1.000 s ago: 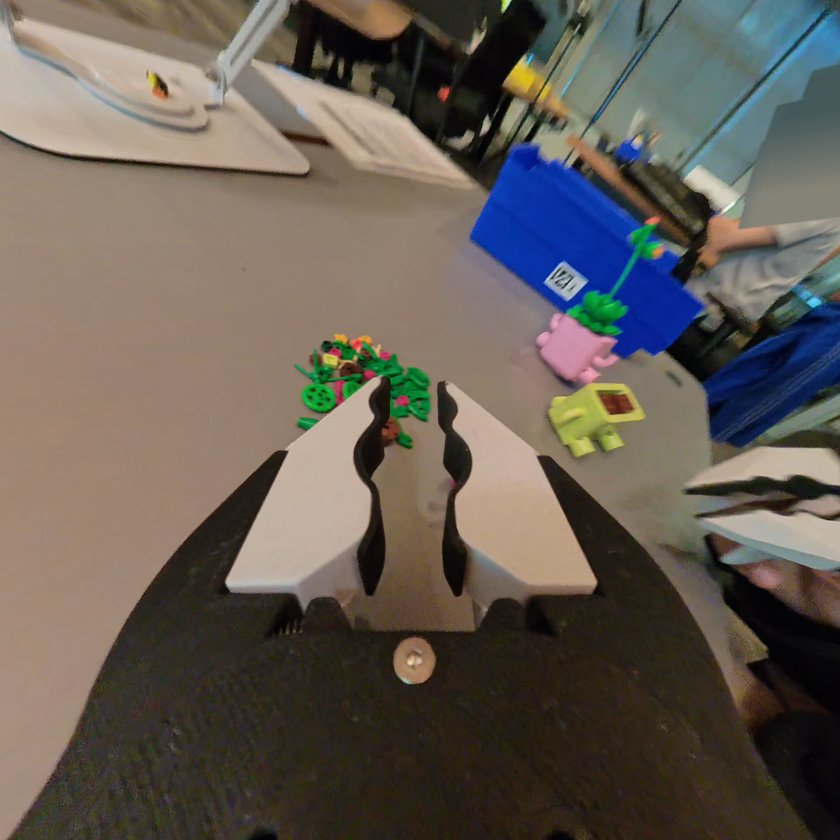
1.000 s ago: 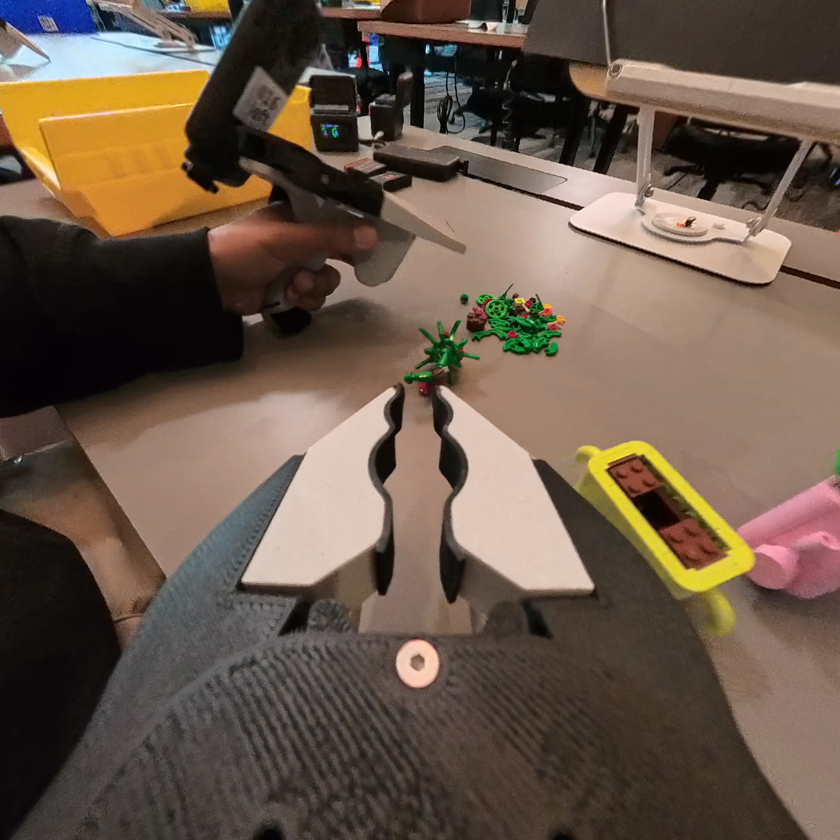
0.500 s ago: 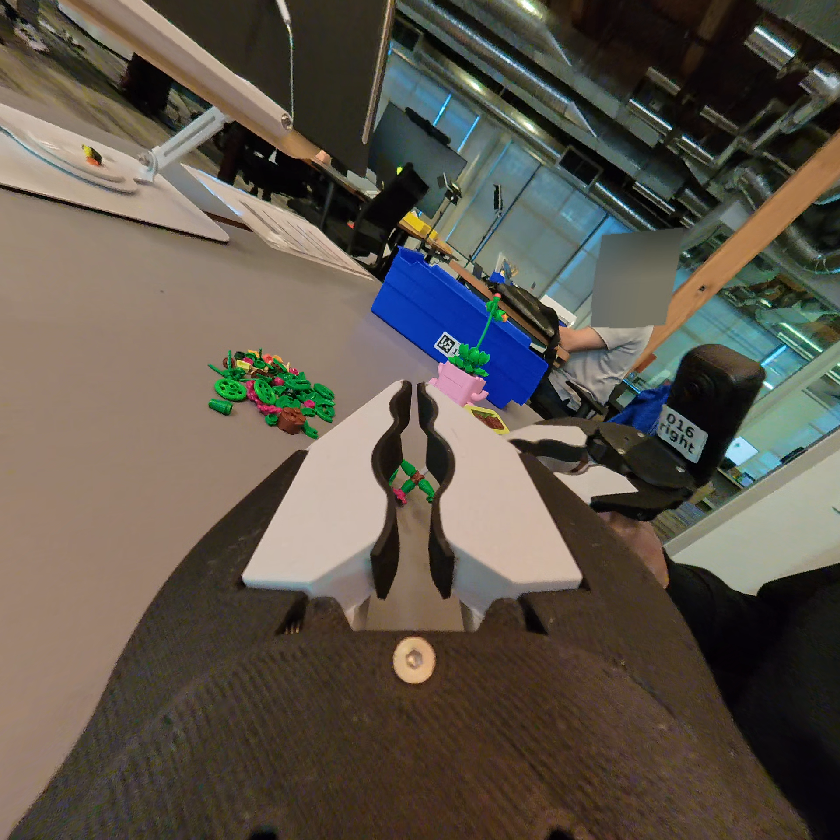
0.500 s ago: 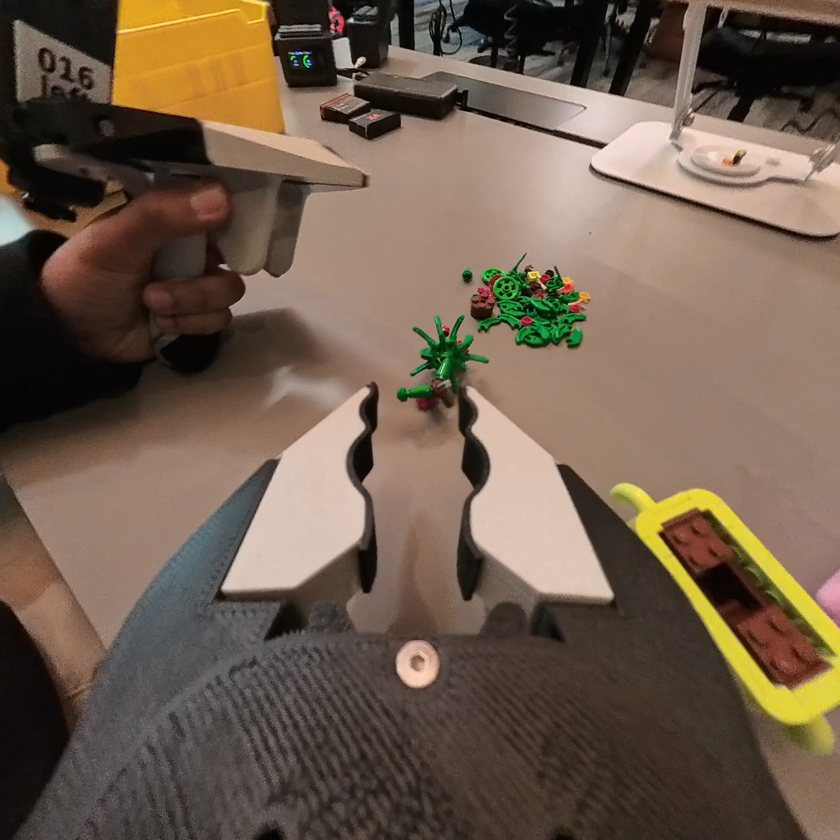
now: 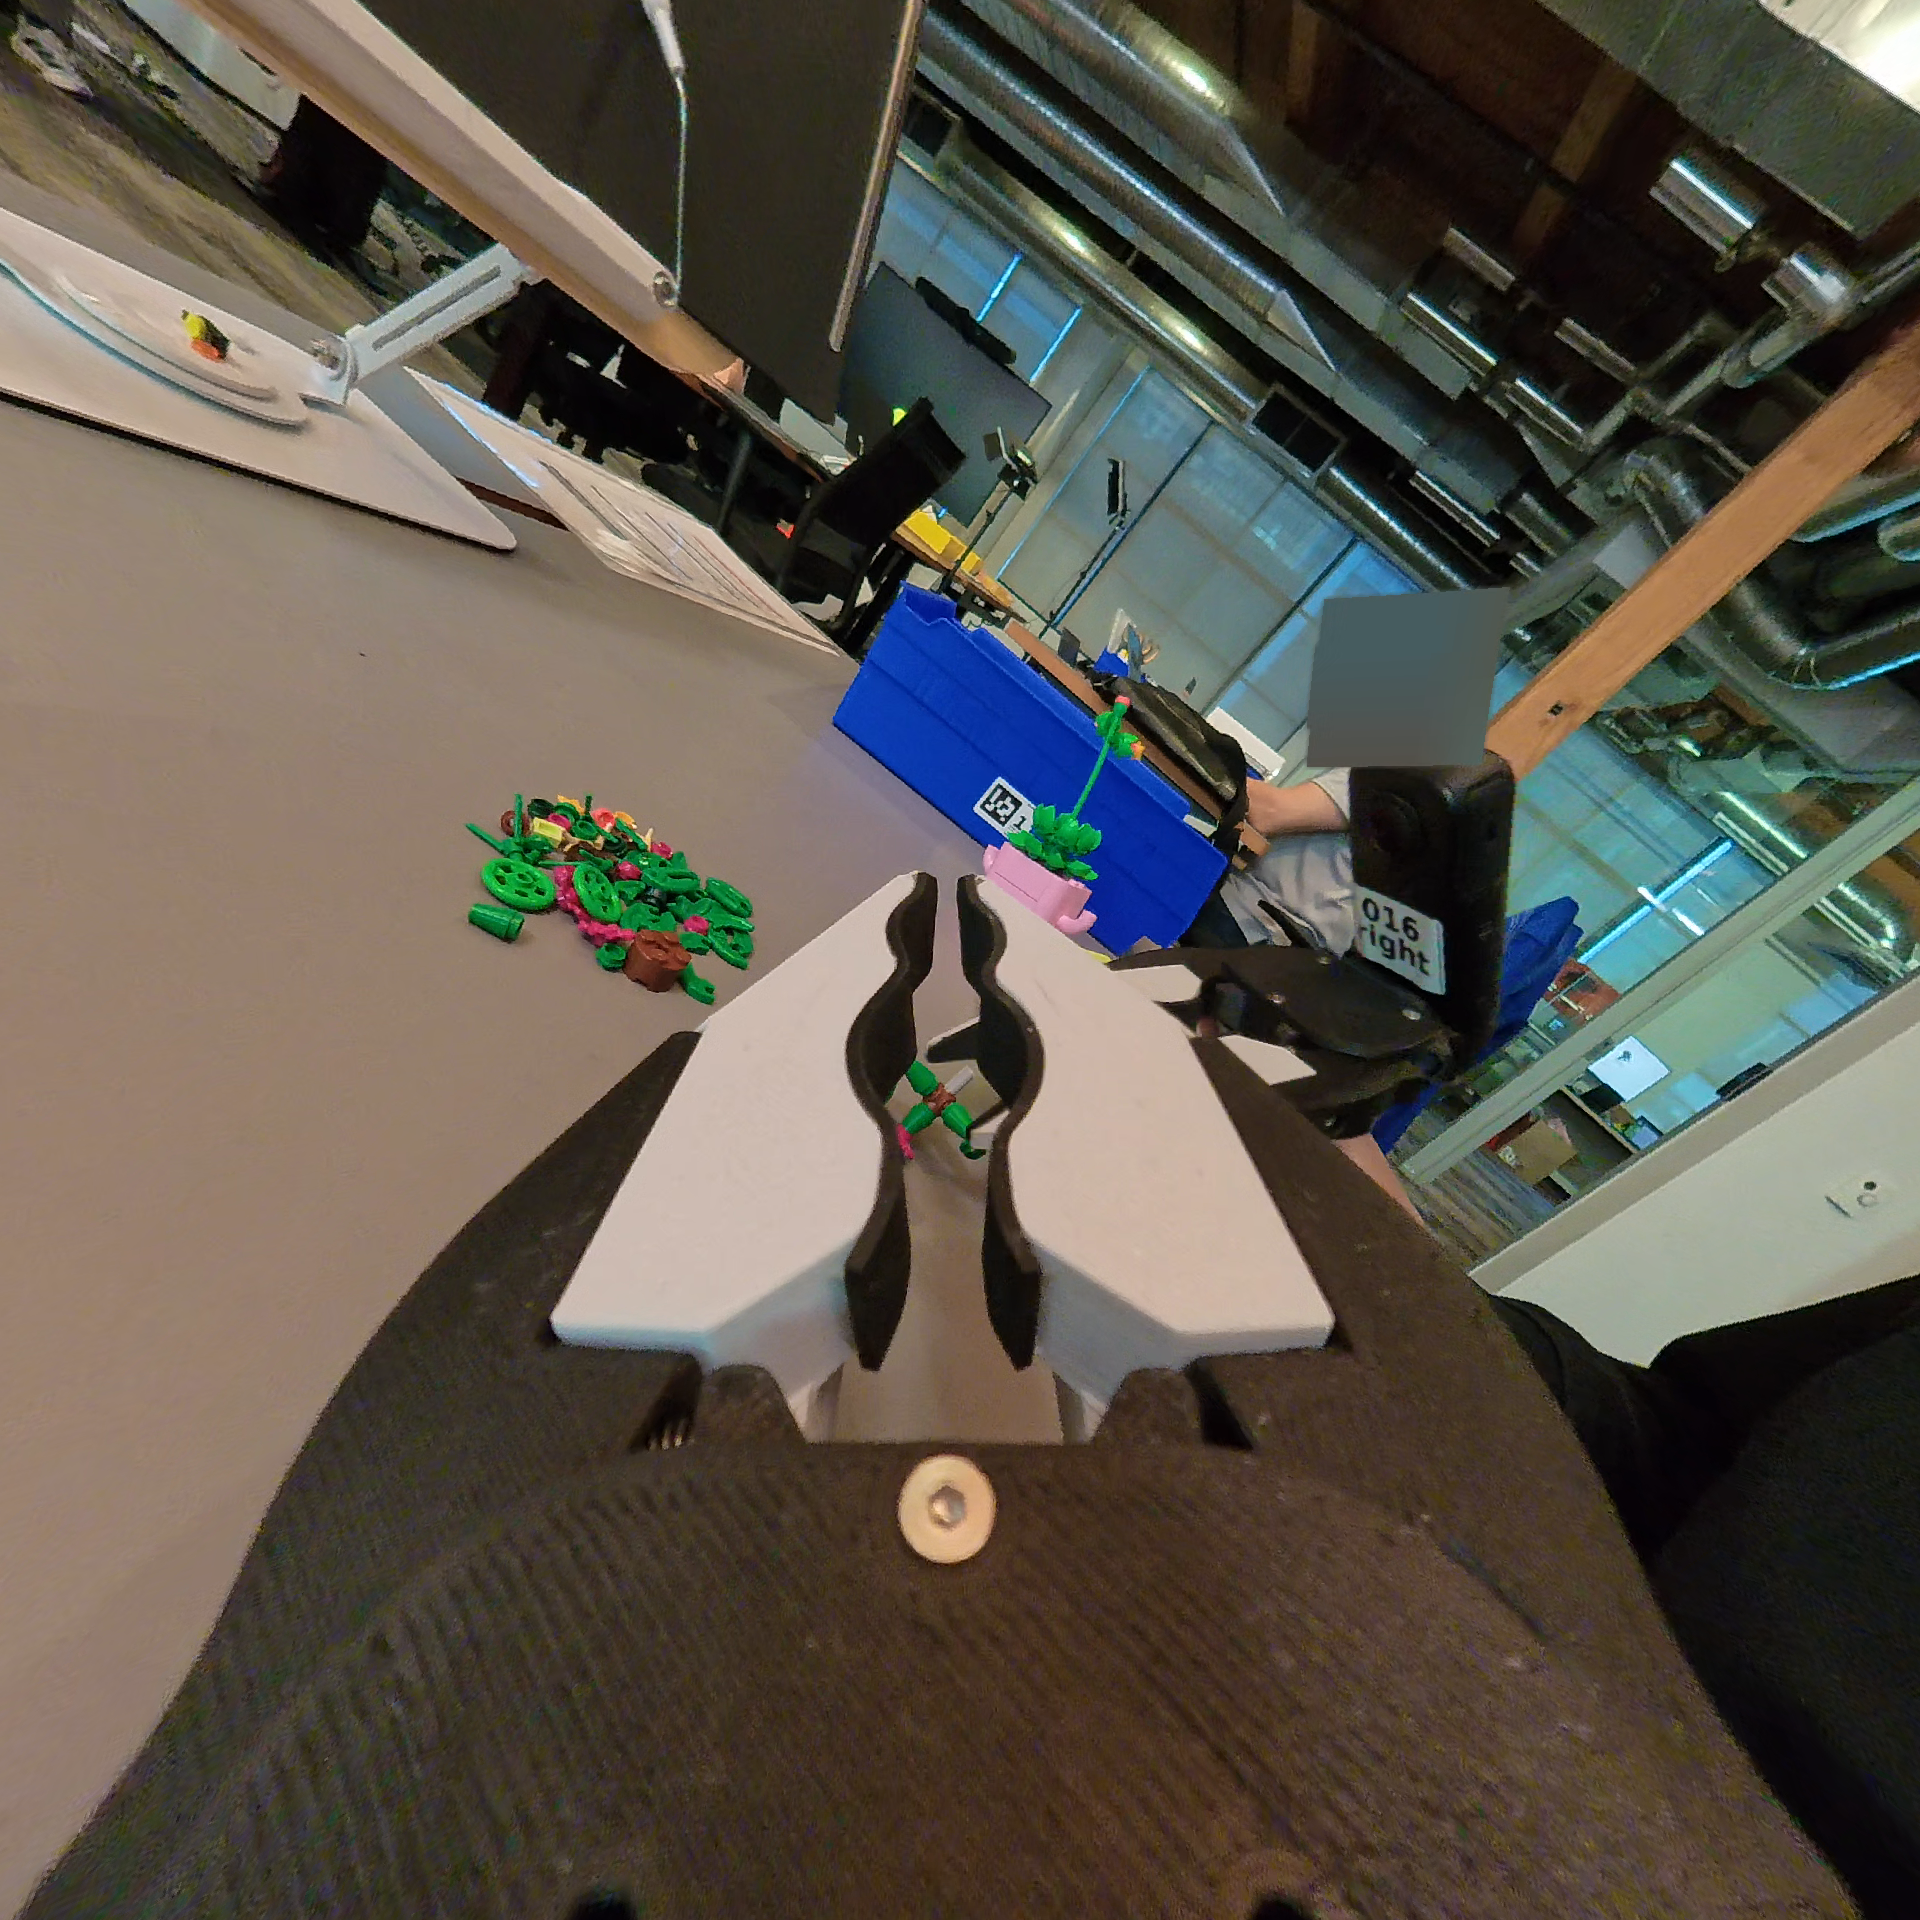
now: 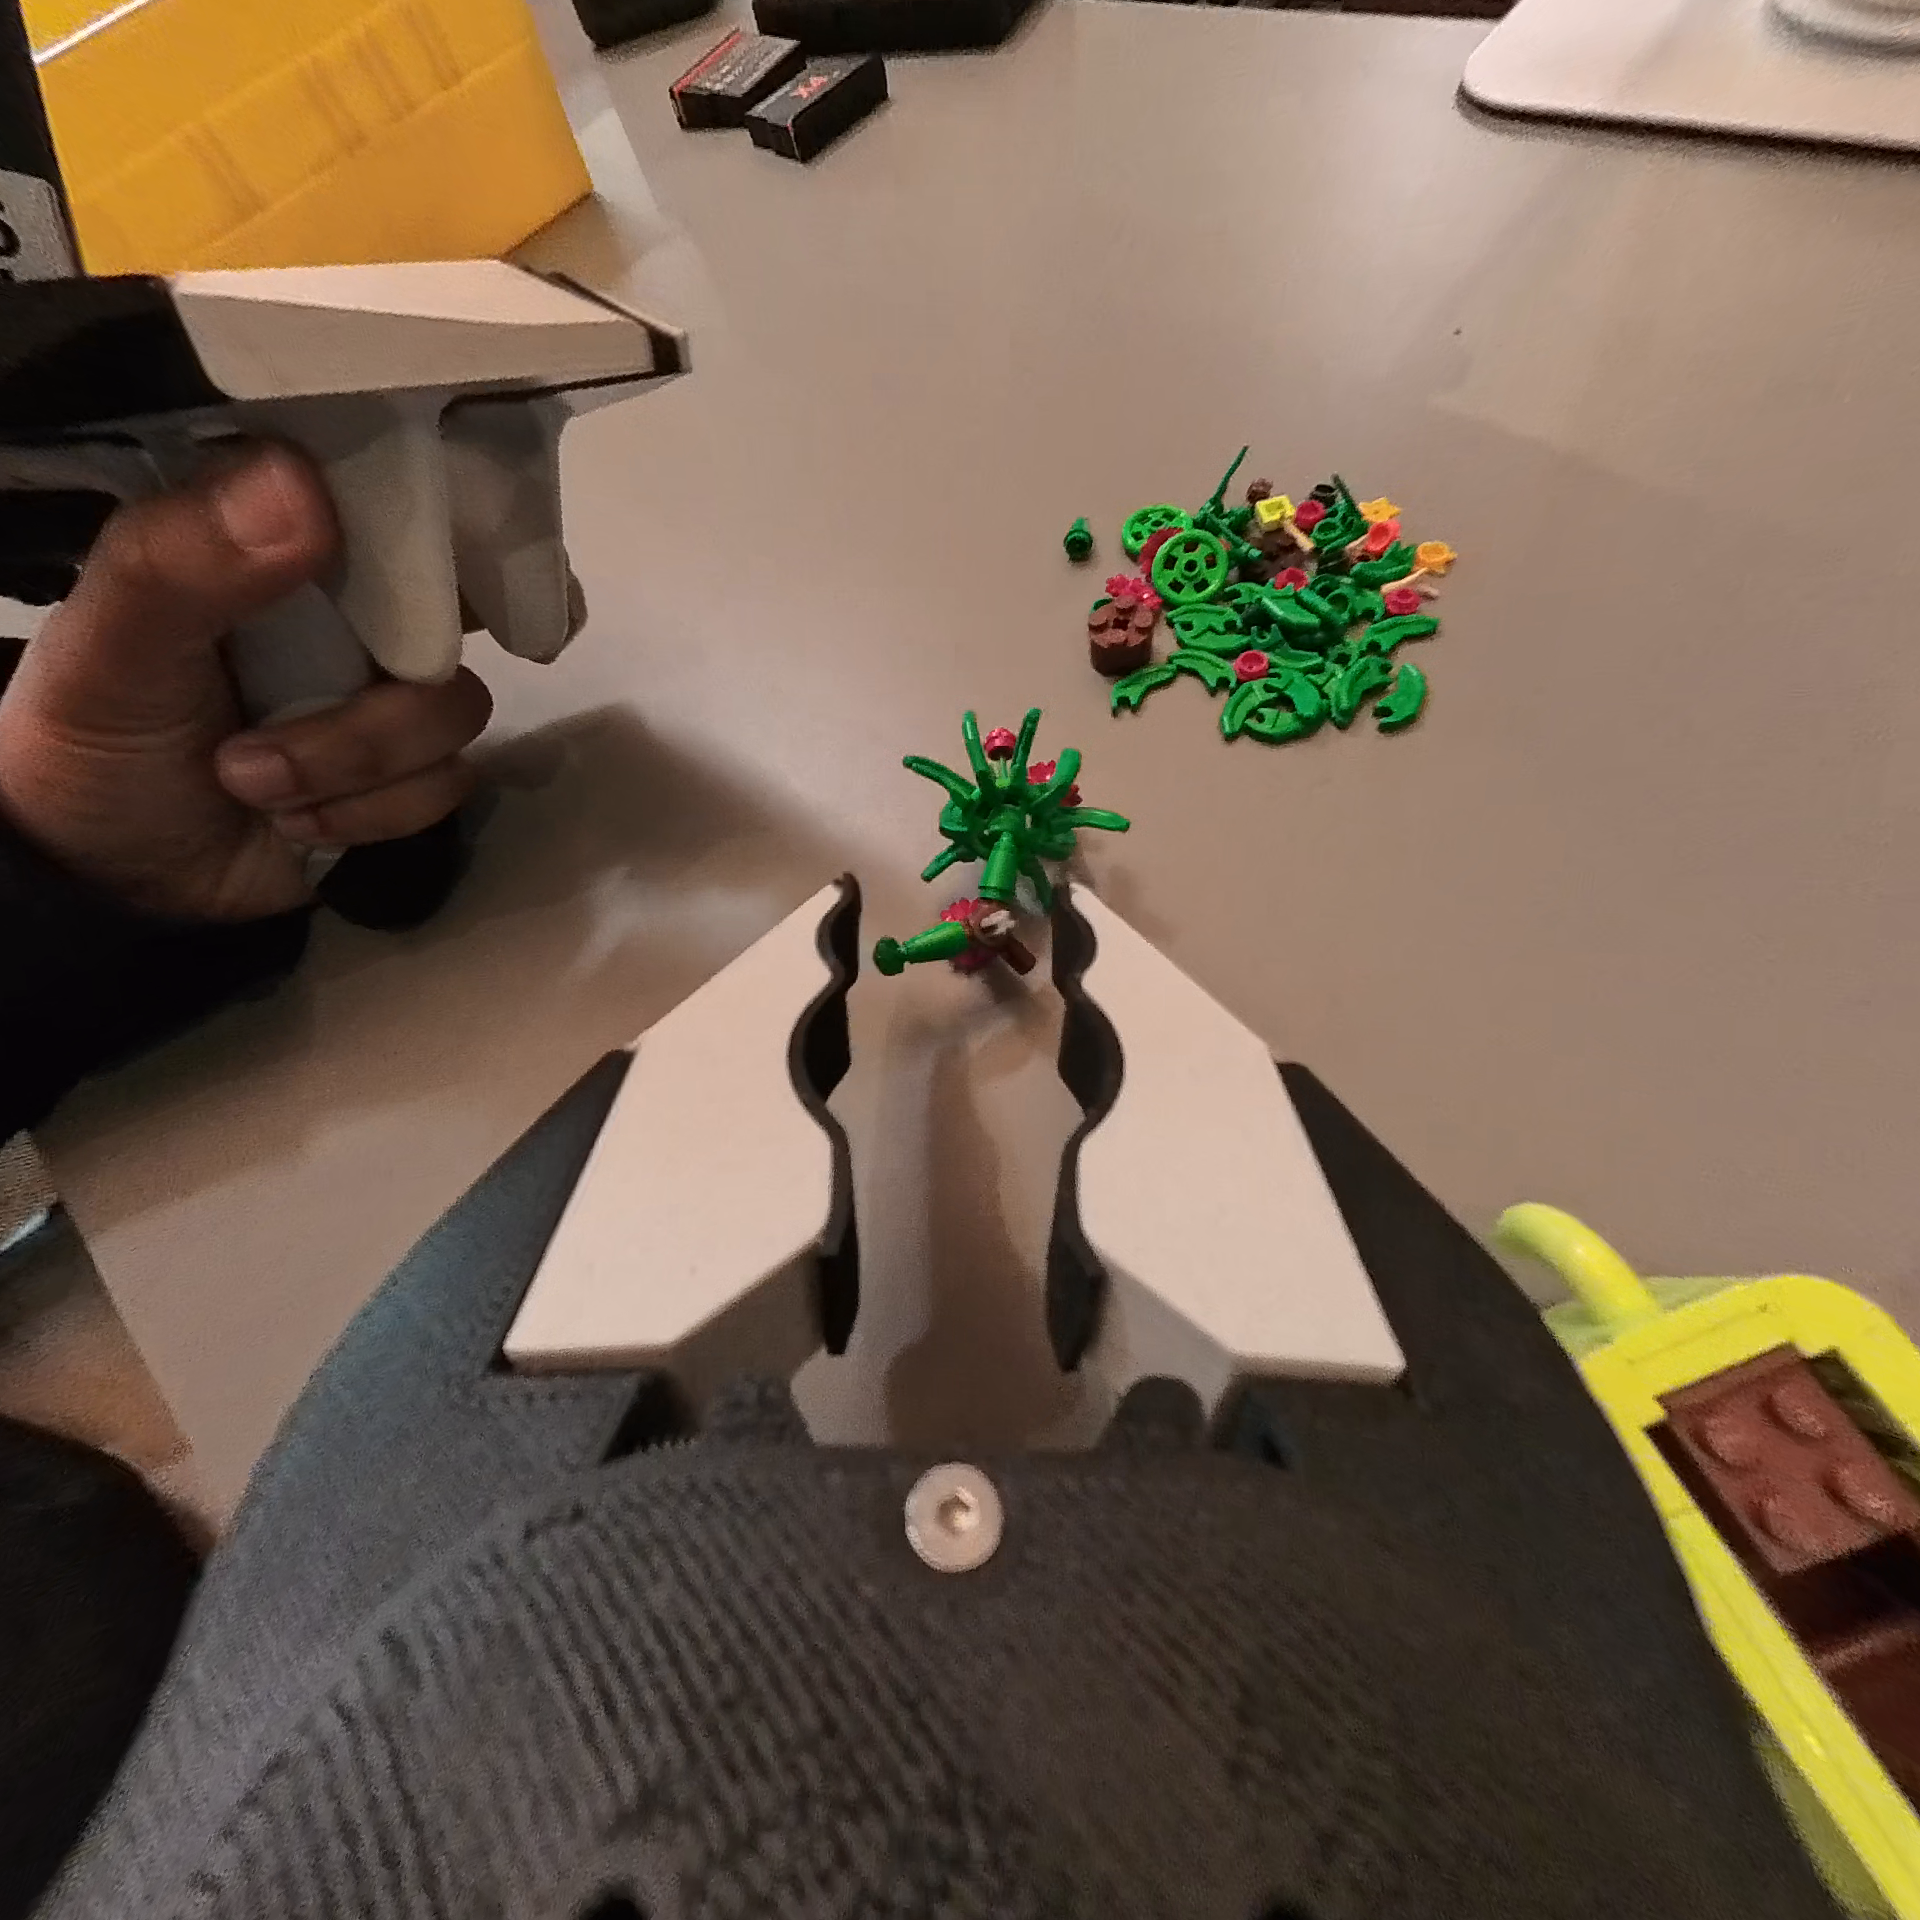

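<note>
Toy-brick plant sprig (image 6: pixel 1003 831) is lying mid-desk (image 6: pixel 1351 260), and we're now lowering the right gripper (image 6: pixel 956 904), fingers spread wide, right over it while the left gripper (image 5: pixel 940 883), nearly closed and empty, is lifting away.

an open-plan office or lab workspace: exposed ceiling ducts (image 5: pixel 1299 343) at upper right, glass partition walls (image 5: pixel 1226 540) at centre right, a long grey table (image 5: pixel 260 727) on the left, storage bins blue (image 5: pixel 966 717) and yellow (image 6: pixel 301 114).
</note>
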`<state>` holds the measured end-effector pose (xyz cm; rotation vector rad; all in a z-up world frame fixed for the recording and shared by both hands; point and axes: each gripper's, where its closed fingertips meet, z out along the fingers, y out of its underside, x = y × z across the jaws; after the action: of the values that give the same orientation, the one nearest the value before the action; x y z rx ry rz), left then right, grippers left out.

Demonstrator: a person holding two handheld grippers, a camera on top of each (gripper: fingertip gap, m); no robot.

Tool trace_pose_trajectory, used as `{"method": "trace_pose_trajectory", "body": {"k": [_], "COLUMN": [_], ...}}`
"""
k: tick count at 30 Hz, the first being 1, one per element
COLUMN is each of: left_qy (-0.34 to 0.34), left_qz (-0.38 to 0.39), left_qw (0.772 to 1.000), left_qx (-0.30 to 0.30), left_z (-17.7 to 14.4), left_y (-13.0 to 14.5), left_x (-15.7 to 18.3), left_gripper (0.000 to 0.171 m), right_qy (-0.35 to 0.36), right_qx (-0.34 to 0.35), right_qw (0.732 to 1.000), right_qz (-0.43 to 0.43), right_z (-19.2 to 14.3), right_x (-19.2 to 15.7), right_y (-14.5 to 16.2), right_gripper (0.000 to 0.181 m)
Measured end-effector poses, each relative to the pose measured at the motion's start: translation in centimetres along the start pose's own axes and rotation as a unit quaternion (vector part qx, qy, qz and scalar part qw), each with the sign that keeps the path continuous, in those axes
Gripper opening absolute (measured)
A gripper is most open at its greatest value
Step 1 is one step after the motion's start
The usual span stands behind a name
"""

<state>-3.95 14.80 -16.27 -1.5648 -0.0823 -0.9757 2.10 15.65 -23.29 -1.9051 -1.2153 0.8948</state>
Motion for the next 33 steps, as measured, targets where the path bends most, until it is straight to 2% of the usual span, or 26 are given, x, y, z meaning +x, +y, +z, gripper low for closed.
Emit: {"method": "trace_pose_trajectory", "body": {"k": [4,9,11,16,22,26,30,33], "left_qy": [0.001,0.001,0.002,0.006,0.008,0.008,0.008,0.014], "left_qz": [-0.004,0.001,0.002,0.001,0.003,0.001,0.006,0.023], "left_qw": [1.000,1.000,1.000,1.000,1.000,1.000,1.000,0.997], "left_qx": [0.000,0.001,0.002,-0.001,-0.002,-0.003,-0.008,-0.079], "left_z": [0.0,0.0,-0.1,0.0,0.0,0.0,0.0,0.4], "left_y": [0.0,0.0,0.0,0.1,0.2,0.2,0.3,2.2], "left_x": [-0.1,0.0,0.1,0.3,0.4,0.4,0.6,1.2], "left_gripper": [0.000,0.000,0.000,0.000,0.000,0.000,0.003,0.012], "right_qy": [-0.020,-0.038,-0.037,0.026,0.034,0.004,-0.006,-0.020], "right_qx": [-0.003,0.079,0.089,0.019,-0.029,-0.038,-0.006,0.002], "right_qw": [0.999,0.994,0.992,0.998,0.999,0.999,1.000,1.000], "right_qz": [0.029,0.070,0.076,0.056,0.000,-0.002,-0.016,-0.020], "right_z": [0.0,-2.0,-2.5,-1.3,-0.2,-0.1,-0.7,-0.9], "right_x": [0.1,0.8,1.1,2.2,1.2,0.4,-0.1,-0.5], "right_y": [0.1,-1.8,-1.9,0.0,1.2,1.4,0.6,0.4], "right_gripper": [0.029,0.007,0.000,0.004,0.013,0.016,0.015,0.017]}}
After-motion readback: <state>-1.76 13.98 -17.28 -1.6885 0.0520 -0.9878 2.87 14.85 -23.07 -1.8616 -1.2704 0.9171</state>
